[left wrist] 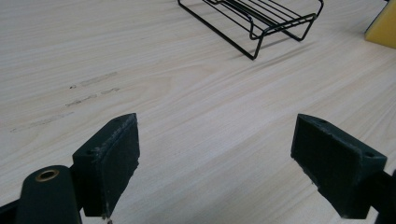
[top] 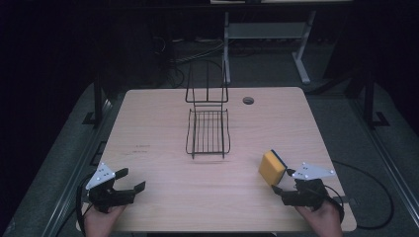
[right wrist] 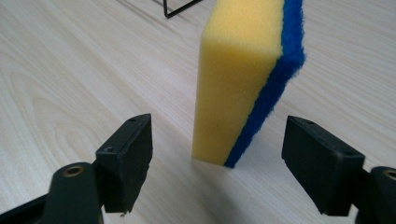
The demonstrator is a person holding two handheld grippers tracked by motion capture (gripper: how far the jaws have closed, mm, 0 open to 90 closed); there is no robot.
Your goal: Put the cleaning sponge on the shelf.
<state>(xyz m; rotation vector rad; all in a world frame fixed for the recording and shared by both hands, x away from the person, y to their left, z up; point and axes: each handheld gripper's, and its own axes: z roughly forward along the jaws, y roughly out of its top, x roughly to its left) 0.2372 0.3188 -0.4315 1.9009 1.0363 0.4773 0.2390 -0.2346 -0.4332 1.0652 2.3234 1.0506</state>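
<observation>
Standing on its narrow end near the right front corner of the pale wooden table, a yellow foam sponge with a blue scouring layer is framed by the right gripper, whose jaws are spread to either side of it with a clear gap to each pad, so nothing is pinched. Near the left front corner the left gripper is held with its jaws spread wide over bare wood. A black wire rack is seen at the table's middle, well apart from both grippers.
</observation>
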